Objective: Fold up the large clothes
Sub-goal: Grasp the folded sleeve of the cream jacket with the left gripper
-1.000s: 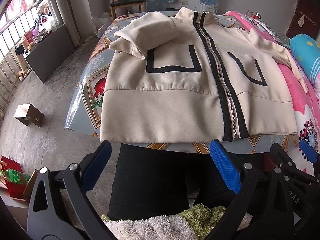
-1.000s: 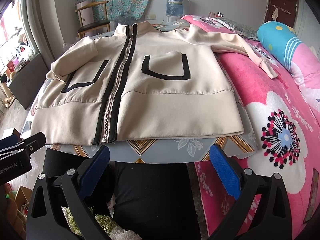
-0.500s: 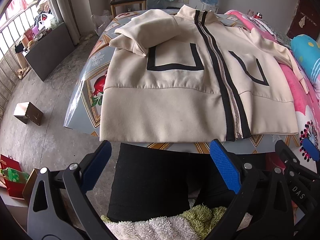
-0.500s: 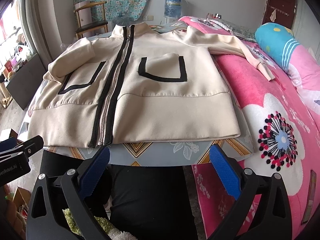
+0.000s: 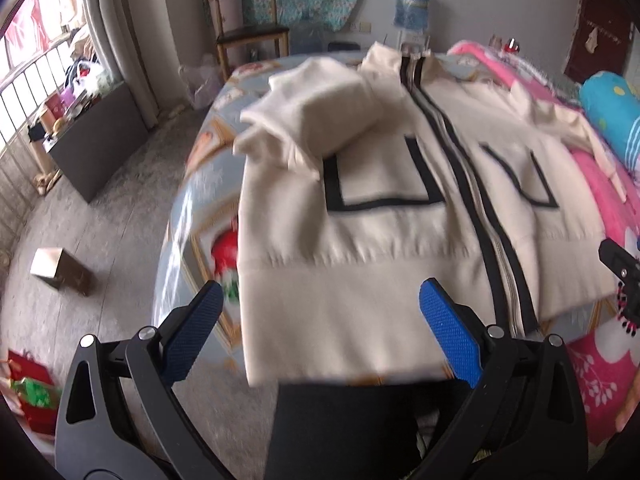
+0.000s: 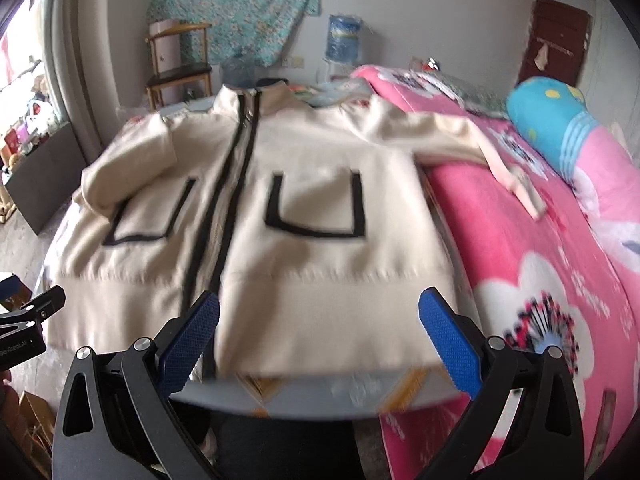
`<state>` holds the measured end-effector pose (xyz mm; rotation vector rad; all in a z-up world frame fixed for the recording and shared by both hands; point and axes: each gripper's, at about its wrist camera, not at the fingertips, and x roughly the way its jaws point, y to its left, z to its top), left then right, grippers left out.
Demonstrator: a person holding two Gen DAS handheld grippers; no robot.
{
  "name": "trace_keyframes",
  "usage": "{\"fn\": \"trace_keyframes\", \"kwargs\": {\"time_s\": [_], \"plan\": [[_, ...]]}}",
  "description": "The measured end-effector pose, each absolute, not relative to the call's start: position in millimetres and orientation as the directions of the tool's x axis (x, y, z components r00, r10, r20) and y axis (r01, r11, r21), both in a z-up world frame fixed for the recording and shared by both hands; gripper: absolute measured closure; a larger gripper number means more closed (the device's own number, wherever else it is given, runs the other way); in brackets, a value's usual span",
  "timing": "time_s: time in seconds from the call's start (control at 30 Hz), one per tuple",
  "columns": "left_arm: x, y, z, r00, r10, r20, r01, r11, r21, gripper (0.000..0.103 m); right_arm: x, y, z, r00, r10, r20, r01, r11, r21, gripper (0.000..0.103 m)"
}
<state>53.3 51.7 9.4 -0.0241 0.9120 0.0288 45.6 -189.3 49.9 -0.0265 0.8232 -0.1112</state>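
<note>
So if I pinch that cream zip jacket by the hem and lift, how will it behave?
The cream zip jacket will probably flop and drape; its folded sleeve already slumps softly. The outstretched sleeve would likely trail. The glossy tablecloth may let it slide.

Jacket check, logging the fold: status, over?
Left gripper and right gripper open, empty, above hem. Jacket flat, zipped; one sleeve folded in, other sleeve out. Nothing blocking.

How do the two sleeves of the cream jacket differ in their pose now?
The left sleeve is folded in and lies bunched on the jacket's chest, above a pocket outline. The right sleeve stretches out straight, off the jacket, onto the pink blanket. Both are the same cream fabric.
</note>
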Motion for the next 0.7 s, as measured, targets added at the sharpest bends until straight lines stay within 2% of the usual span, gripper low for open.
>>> {"fn": "trace_keyframes", "kwargs": {"time_s": [0.37, 0.47, 0.63, 0.7], "plan": [[138, 78, 31, 0.643, -0.230, -0.731, 0.140, 0.973, -0.183, 0.008, 151, -141, 67, 0.698, 0.198, -0.688, -0.143, 0.980, 0.137, 0.006], [169, 67, 28, 0.632, -0.182, -0.753, 0.143, 0.983, -0.118, 0.008, 179, -132, 68, 0.676, 0.243, -0.696, -0.162, 0.970, 0.181, 0.006], [217, 47, 1, 0.615, 0.023, -0.788, 0.121, 0.985, 0.123, 0.008, 205, -129, 71, 0.668, 0.264, -0.696, -0.171, 0.964, 0.202, 0.006], [229, 45, -8, 0.606, 0.066, -0.792, 0.128, 0.976, 0.179, 0.008, 211, -131, 68, 0.668, 0.255, -0.699, -0.168, 0.967, 0.192, 0.006]]}}
